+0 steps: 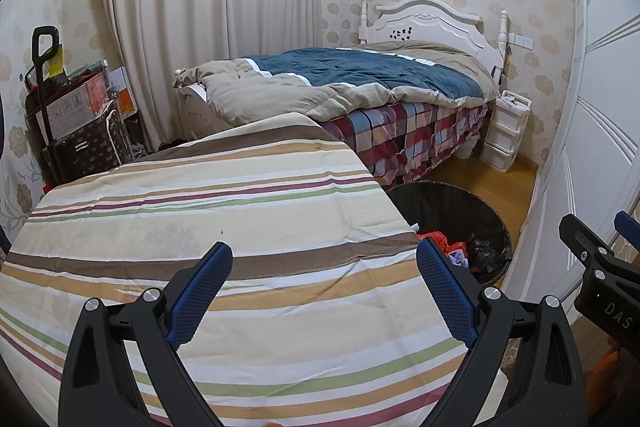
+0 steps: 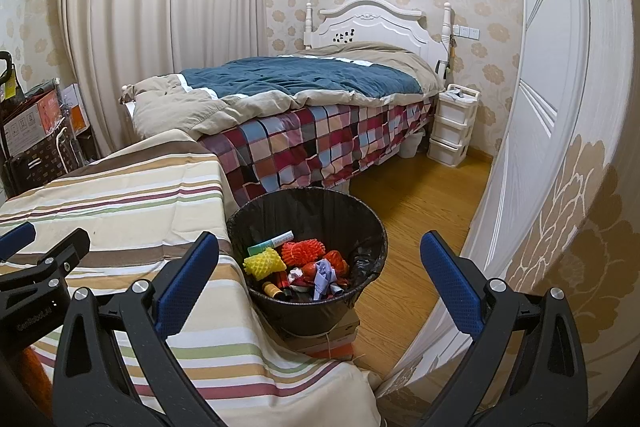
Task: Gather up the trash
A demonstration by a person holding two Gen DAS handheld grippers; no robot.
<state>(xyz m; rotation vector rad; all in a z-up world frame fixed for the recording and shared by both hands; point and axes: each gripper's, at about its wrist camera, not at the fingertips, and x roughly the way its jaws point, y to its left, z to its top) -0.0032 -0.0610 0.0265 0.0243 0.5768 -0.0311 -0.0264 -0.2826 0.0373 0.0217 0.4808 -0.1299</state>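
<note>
Hovering agape, both tongs [image 1: 324, 263] [image 2: 320, 255] empty; bin [image 2: 308, 223] seemingly half-full.

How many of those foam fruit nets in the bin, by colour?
Yellow foam net: 1
Orange-red foam nets: 2
Total: 3 that show in the black bin; more could lie hidden beneath.

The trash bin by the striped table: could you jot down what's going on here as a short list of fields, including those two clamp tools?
Bin: black-lined trash bin, standing on a flat box on the wood floor, beside the striped tablecloth
Contents: yellow foam net, orange foam net, crumpled paper, a tube
Tabletop: no trash visible
Left gripper: open, empty
Right gripper: open, empty
</note>
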